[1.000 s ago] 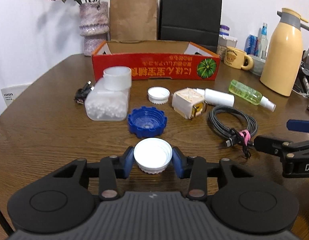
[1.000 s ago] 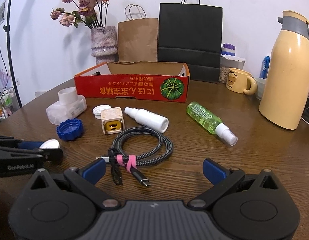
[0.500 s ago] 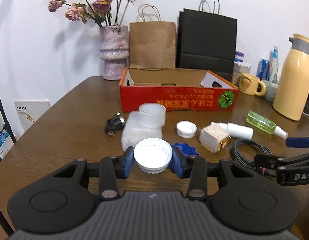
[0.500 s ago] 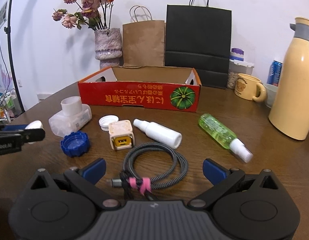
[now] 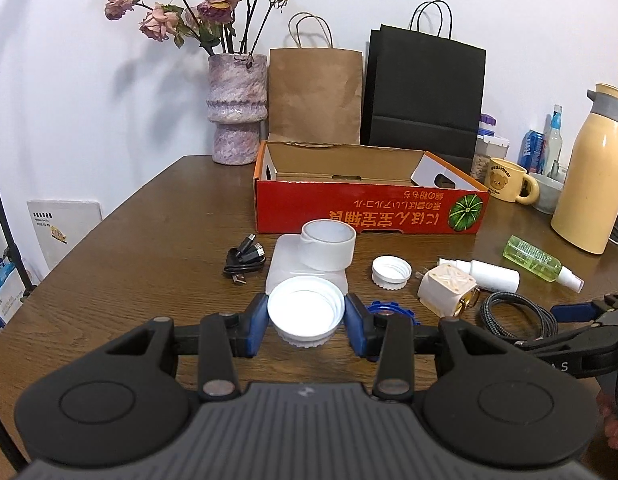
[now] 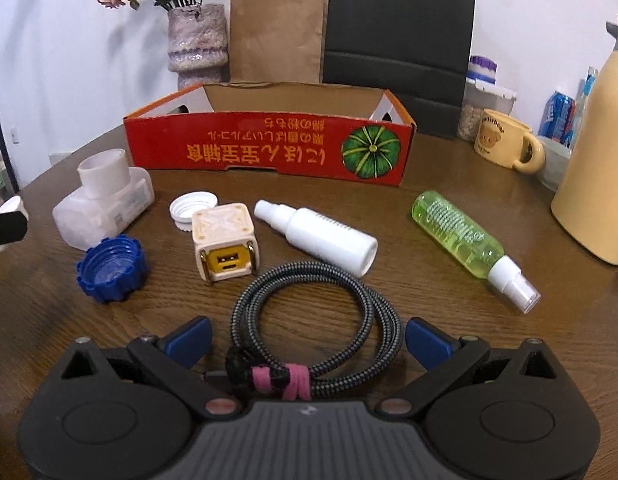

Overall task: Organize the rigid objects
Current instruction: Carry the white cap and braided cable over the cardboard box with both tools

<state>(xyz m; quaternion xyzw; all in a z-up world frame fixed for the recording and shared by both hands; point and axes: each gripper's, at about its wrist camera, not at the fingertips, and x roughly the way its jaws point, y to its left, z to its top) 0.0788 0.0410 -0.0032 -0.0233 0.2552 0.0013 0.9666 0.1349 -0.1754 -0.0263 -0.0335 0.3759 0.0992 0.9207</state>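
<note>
White cap (image 5: 305, 312) sits pinched between the blue pads of my left claw (image 5: 305, 322), open side up, lifted off the surface (image 5: 149, 264) and clear of everything below it. Just past the cap lies the frosted plastic container (image 5: 309, 260) on its side, its wide mouth facing up and back toward the red cardboard box (image 5: 369, 210), which stands open-topped near the far edge of the surface. A blue ridged lid (image 5: 389, 312) peeks out behind my left claw's right pad. A second, smaller white lid (image 5: 391, 272) lies between the container and the cream cube charger (image 5: 447, 294).

My right claw (image 6: 307, 340) is spread wide and grips nothing; the coiled braided cable (image 6: 317, 320), bound with a pink tie, lies on the surface in the gap between its pads, touching neither. Beyond it rest the charger, a white spray bottle (image 6: 321, 234) and a green spray bottle (image 6: 465, 240), both lying flat in front of the box. Toward the right edge stand a yellow mug (image 6: 505, 144) and a cream thermos (image 6: 597, 160).
</note>
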